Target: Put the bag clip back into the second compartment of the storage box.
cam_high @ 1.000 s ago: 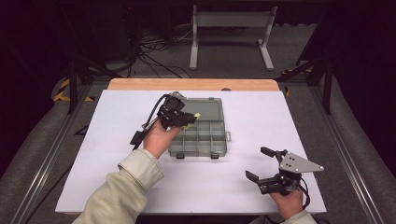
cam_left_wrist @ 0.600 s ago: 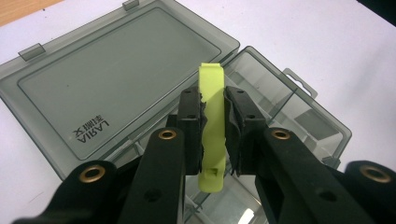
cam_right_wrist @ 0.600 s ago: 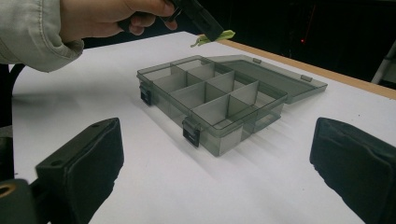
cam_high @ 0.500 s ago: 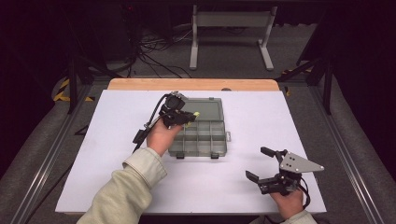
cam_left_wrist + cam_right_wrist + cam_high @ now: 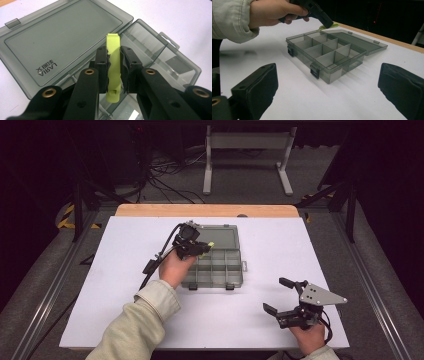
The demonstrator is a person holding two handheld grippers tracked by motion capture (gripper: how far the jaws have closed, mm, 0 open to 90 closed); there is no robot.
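A smoky grey plastic compartment box (image 5: 235, 281) lies open mid-table, its lid (image 5: 223, 235) folded flat at the far side. My left gripper (image 5: 201, 249) hovers over the box's far left corner, shut on a slim yellow-green plastic piece (image 5: 113, 65) that pokes out past the fingertips. The lid (image 5: 62, 37) and the divided compartments (image 5: 150, 50) lie just below it. My right gripper (image 5: 276, 294) rests near the table's front right, open and holding nothing, and faces the box (image 5: 324, 53) from a distance. The left gripper (image 5: 322, 18) and yellow-green piece (image 5: 329, 25) hang above the box's far side.
The white tabletop (image 5: 125, 245) has a wooden strip (image 5: 205, 210) along its far edge. A black cable (image 5: 160, 257) trails from the left gripper over the table. Behind the table are a metal stand (image 5: 245, 142) and floor cables (image 5: 170, 175).
The left hand has edged slightly to the right over the box with the yellow-green piece still held. The right gripper has stayed put.
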